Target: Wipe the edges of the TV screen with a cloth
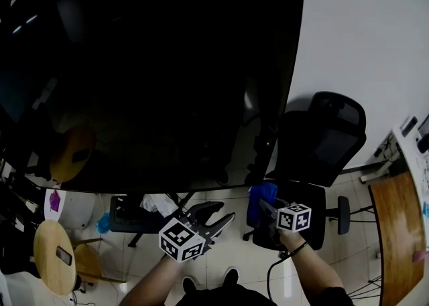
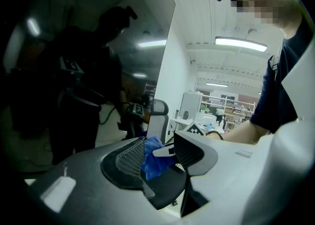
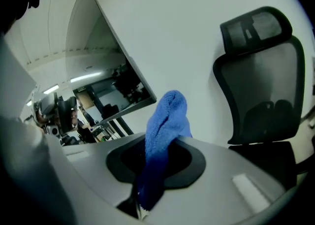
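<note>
The big black TV screen fills the upper left of the head view, and its lower right corner lies just above my grippers. My right gripper is shut on a blue cloth, which it holds below that corner. In the right gripper view the cloth stands up out of the jaws, with the screen's edge beyond it to the left. My left gripper hangs open beside the right one with nothing between its fingers. Looking along the left gripper, the cloth shows beyond the jaws, next to the screen.
A black office chair stands against the white wall, right of the screen. At the far right is a wooden desk. Round wooden stools and a dark stand base sit on the tiled floor at lower left.
</note>
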Tool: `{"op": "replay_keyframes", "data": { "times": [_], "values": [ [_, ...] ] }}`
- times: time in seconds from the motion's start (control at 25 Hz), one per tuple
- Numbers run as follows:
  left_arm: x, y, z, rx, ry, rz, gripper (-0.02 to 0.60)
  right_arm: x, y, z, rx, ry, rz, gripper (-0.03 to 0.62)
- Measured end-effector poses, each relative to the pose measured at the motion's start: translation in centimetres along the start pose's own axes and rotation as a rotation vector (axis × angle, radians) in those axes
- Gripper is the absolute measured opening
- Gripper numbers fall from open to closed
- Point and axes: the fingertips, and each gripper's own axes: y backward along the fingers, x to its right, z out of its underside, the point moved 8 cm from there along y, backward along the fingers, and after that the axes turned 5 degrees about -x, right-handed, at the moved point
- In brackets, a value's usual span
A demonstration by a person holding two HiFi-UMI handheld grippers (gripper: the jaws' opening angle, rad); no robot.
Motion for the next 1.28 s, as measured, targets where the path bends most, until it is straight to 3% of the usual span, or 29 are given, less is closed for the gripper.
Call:
{"op": "replay_keyframes", "data": {
  "times": [0.16,0.32,0.72,1.28],
  "values": [
    [-0.1,0.5,0.2,-0.001,0.008,-0.022,0.173,-1.0,-0.9,-0.8,0.059,-0.059,-0.083,0.071],
    [-0.9,1.5,0.6,0.000,0.028,-0.054,0.173,-1.8,-2.0,-1.4,0.087,-0.079,-0.107,0.071],
    [-2.6,7.3,2.0,0.027,0.077,-0.098,0.173,-5.1,-4.7,-1.8,0.076,-0.027,-0.078,0.071],
    [-7.4,16.4,4.2,0.022,0.091,-0.060,0.173,-14.8,-11.1,-0.5,0.060,-0.018,-0.037,0.071]
  ]
}}
